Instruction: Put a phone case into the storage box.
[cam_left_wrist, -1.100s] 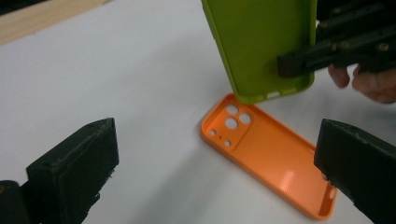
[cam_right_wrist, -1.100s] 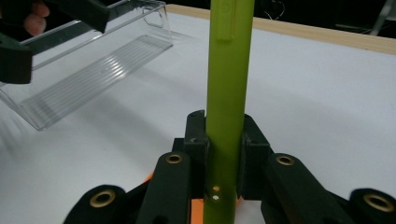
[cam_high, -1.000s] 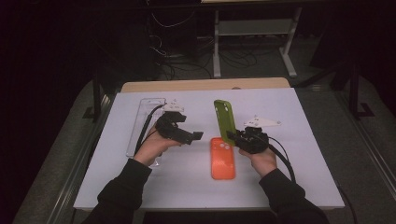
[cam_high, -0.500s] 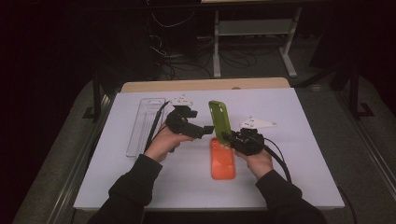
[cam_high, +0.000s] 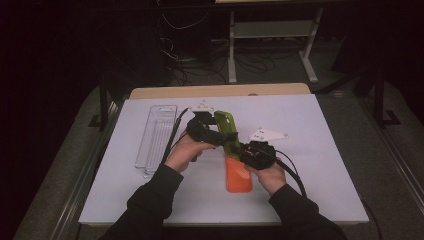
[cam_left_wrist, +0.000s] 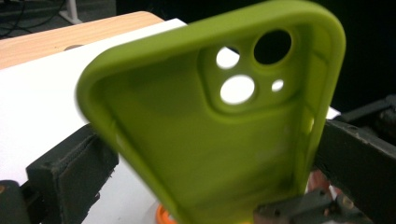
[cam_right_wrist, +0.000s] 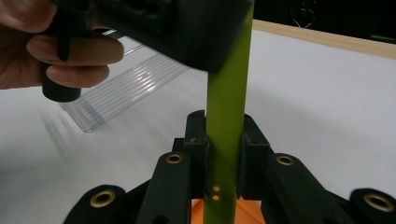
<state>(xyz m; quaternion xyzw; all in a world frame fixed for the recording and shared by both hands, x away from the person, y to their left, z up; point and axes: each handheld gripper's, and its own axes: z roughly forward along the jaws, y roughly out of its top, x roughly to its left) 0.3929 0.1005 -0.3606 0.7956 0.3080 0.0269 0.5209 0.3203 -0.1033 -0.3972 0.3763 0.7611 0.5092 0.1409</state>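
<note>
right hand-held gripper (cam_right_wrist: 224, 154) clamps the green phone case (cam_high: 227, 131) by its lower edge, holding it upright above the orange case (cam_high: 238, 176) on the desk (cam_high: 325, 125), likely so the left hand-held gripper (cam_high: 219, 136), jaws wide around its sides, can take hold.

A clear ribbed plastic tray (cam_high: 156, 134) lies lengthwise at the left of the white tabletop (cam_high: 325, 135) (a wooden edge (cam_high: 215, 91) shows behind), with a white metal stand (cam_high: 272, 40) and cables (cam_high: 195, 60) beyond.
</note>
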